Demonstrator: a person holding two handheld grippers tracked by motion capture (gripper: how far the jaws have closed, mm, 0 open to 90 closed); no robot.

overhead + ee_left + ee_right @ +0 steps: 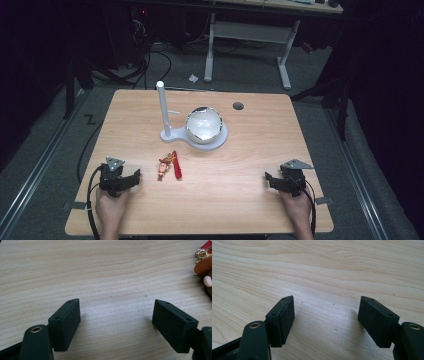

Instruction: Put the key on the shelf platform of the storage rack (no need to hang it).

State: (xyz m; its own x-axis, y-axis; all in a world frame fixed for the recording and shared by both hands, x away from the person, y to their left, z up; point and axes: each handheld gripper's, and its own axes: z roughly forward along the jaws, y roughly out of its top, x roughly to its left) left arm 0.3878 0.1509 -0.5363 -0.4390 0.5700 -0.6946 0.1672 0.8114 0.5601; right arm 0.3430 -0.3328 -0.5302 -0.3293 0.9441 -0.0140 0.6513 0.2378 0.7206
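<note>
High view shows a small toy figure keychain (pixel 164 168) lying flat on the wooden table (pixel 240 150), toward the left of the near half. It has an orange-brown head, a pale body and a red strap (pixel 176 167) lying just beside it on its right, joined at the top by a small gold ring. Behind it, near the table's middle, stands a white stand (pixel 172 131) with an upright post (pixel 163 107) and a round base carrying a shiny silver bowl (pixel 203 125). A dark round hole (pixel 238 106) sits in the table farther back.

The left gripper (pixel 131 179) rests on the table at the near left, held by the person's left hand (pixel 110 206), its fingers spread apart and grasping nothing; the keychain lies just to the right of them, not touching. In the left gripper view the two black fingers (pixel 65 323) stand wide with bare wood between, and the keychain's orange head, gold ring and red strap sit at the upper right edge (pixel 203 261), beyond the right finger.

The right gripper (pixel 272 181) rests at the near right in the right hand (pixel 296 207), well apart from the keychain, fingers (pixel 280 320) likewise released over bare table.
</note>
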